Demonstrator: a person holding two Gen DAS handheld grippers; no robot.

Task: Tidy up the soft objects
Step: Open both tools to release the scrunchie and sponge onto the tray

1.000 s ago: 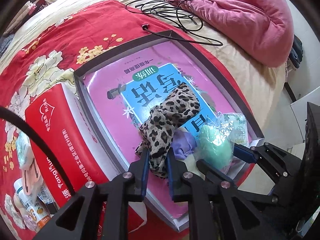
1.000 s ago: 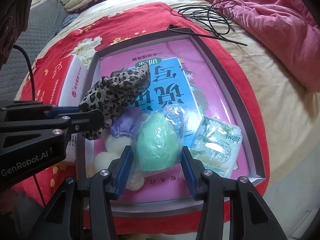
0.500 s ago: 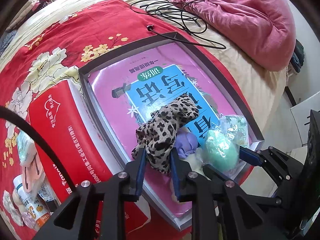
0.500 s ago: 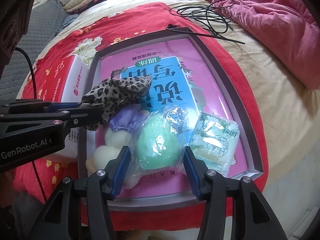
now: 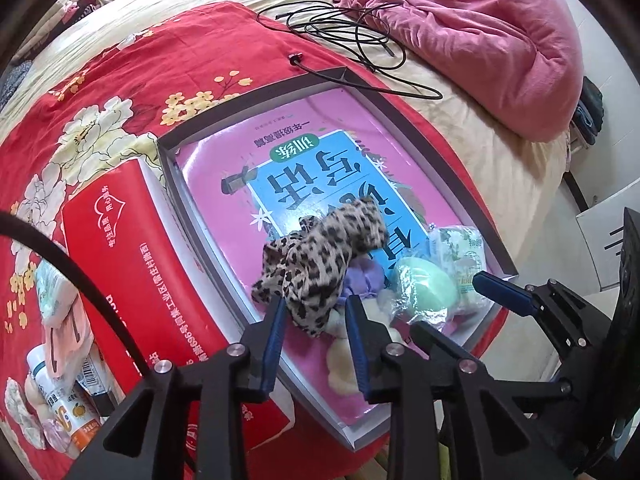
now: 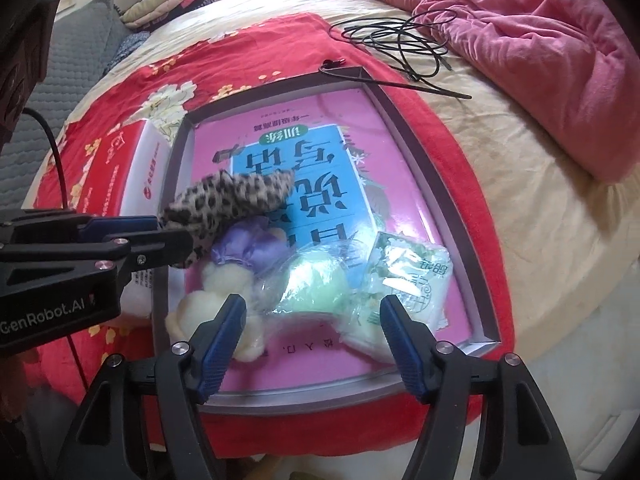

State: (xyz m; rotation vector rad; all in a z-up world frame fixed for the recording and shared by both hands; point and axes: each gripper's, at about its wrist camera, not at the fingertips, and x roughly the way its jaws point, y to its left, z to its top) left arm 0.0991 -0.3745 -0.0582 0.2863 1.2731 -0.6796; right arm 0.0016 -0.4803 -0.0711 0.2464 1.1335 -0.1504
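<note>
The leopard-print cloth (image 5: 320,264) lies bunched in the near end of the grey tray (image 5: 404,120), draped over a purple soft piece (image 6: 244,248) and cream plush balls (image 6: 224,280). The left gripper (image 5: 316,316) has just been opening its jaws; the cloth's lower edge still sits between the blue pads, which stand slightly apart, the cloth sagging free rather than pinched. Just beside it, a green egg-shaped soft thing in clear wrap (image 6: 316,284) rests on the tray floor. The right gripper (image 6: 312,320) has also just been opening: its jaws now stand wide to either side of the green thing, clear of it. A pale green tissue packet (image 6: 408,280) lies next to that. A pink and blue book (image 5: 304,176) covers the tray's floor. The tray sits on a red floral blanket (image 5: 120,80) on a bed, a red box (image 5: 132,264) alongside, black cable (image 5: 352,36) and a pink quilt (image 5: 480,32) beyond.
</note>
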